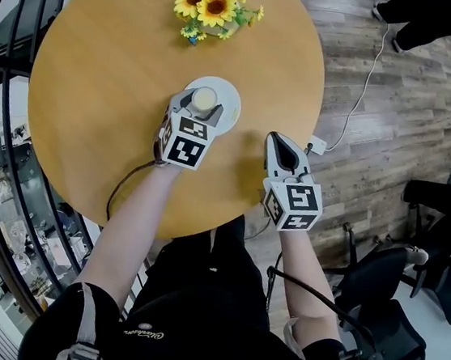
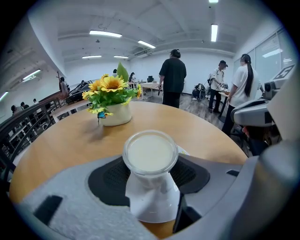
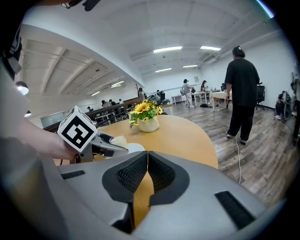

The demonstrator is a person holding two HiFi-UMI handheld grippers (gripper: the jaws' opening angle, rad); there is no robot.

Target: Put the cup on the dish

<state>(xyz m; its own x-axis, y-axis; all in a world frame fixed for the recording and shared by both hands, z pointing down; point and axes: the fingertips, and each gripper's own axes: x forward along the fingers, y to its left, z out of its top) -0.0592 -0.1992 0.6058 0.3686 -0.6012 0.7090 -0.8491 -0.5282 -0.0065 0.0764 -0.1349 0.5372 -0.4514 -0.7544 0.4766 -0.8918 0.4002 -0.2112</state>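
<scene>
1 cup [image 2: 150, 153] in left tool [image 2: 151, 174]

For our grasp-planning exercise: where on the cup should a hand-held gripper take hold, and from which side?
Grip the cup by its side wall just under the rim, coming from the person's side, as the left hand-held gripper does. It is upright and round, so opposite walls suit two pads.
</scene>
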